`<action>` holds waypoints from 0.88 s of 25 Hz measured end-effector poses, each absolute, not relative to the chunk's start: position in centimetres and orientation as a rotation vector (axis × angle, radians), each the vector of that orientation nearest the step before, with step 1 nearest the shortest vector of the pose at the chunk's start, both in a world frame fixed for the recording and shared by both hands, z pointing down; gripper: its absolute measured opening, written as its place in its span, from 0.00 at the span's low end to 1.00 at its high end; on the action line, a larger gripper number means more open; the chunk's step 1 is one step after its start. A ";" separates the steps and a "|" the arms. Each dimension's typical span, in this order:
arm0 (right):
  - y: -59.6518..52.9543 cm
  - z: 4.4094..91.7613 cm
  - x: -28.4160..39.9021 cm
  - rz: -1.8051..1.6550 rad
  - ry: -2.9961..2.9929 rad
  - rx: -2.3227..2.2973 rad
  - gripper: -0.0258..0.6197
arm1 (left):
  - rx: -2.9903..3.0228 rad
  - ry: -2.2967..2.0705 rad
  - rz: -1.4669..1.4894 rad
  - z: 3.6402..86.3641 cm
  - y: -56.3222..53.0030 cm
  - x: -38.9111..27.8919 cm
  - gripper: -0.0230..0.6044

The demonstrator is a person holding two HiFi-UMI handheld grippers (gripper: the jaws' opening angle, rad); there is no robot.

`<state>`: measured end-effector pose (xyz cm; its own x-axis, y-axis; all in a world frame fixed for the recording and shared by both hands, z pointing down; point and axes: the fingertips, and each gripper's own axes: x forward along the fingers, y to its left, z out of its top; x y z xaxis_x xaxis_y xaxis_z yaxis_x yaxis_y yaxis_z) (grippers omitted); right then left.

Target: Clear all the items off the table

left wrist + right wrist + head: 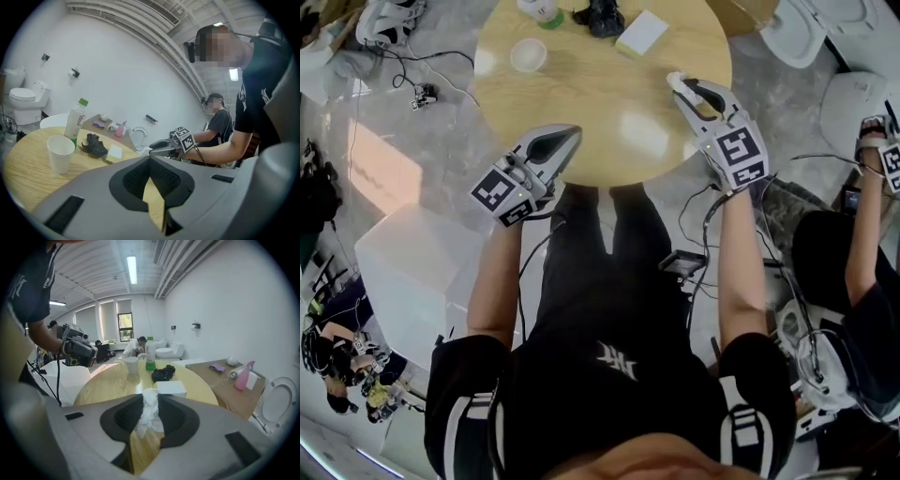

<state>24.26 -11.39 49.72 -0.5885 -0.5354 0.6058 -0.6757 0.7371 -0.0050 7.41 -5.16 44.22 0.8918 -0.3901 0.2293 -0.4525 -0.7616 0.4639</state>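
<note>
Right gripper (149, 398) jaws stand narrow, pinching a crumpled white tissue (149, 414) at frame centre, over the round light-wood table (108, 380). Tissue looks near weightless, soft and compressible. Any bunched fold will do, but it could slip. Left gripper (150, 159) jaws are together, empty. On the table, left of the left gripper view:
- white paper cup (60, 152)
- green-capped plastic bottle (76, 119), label reads "if"
- black crumpled cloth (95, 145)
- flat white box (114, 152)

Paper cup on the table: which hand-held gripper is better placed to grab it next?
Probably left. The left hand-held gripper is empty and the paper cup stands on its side of the table; the right hand-held gripper is clamped on a crumpled tissue.
</note>
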 end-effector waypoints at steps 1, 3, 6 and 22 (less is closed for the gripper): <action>-11.4 48.9 24.2 0.302 -2.362 0.904 0.20 | 2.536 -0.627 0.162 43.7 -5.1 7.3 0.06; -11.1 47.3 23.8 0.285 -2.388 0.889 0.20 | 2.532 -0.662 0.168 42.9 -4.6 7.0 0.06; -10.6 45.4 23.0 0.263 -2.434 0.859 0.20 | 2.522 -0.735 0.133 41.5 -4.1 6.1 0.06; -10.0 39.6 6.4 0.073 -2.608 0.542 0.19 | 2.434 -1.111 0.042 38.6 0.2 -7.7 0.06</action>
